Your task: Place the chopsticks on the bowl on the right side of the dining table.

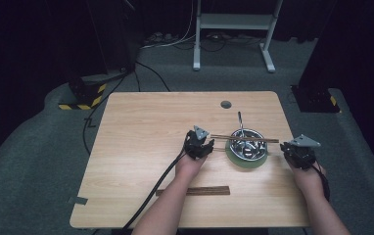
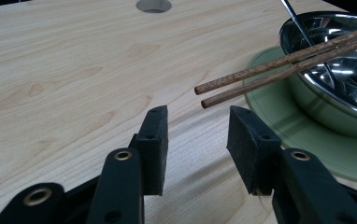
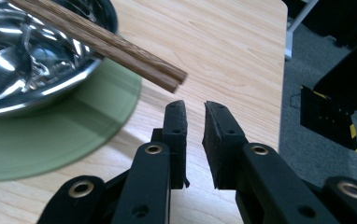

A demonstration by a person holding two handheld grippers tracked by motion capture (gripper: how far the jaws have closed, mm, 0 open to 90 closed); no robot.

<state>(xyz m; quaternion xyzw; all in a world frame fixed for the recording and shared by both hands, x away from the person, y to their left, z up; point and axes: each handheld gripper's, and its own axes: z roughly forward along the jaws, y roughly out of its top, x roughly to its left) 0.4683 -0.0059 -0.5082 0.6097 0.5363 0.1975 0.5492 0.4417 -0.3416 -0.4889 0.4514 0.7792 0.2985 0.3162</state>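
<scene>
1. Wooden chopsticks (image 1: 244,139) lie across the steel bowl (image 1: 246,143), ends just ahead of both grippers' fingers.
2. Left gripper (image 2: 196,122) is wide open; right gripper (image 3: 194,112) is narrow, both empty.
3. A bump could roll the 2 sticks off, or tip the bowl on its green plate (image 1: 234,159).

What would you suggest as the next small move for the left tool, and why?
Probably ease the left tool forward and slightly up around the chopsticks. Its jaws stand open, just short of their near tips, and the pair rests across the steel bowl, above the table.

I was working in a dark lab: black curtains (image 1: 23,54), grey carpet (image 1: 38,147), hazard-taped stand bases (image 1: 83,93), trailing cables (image 1: 175,41).
</scene>
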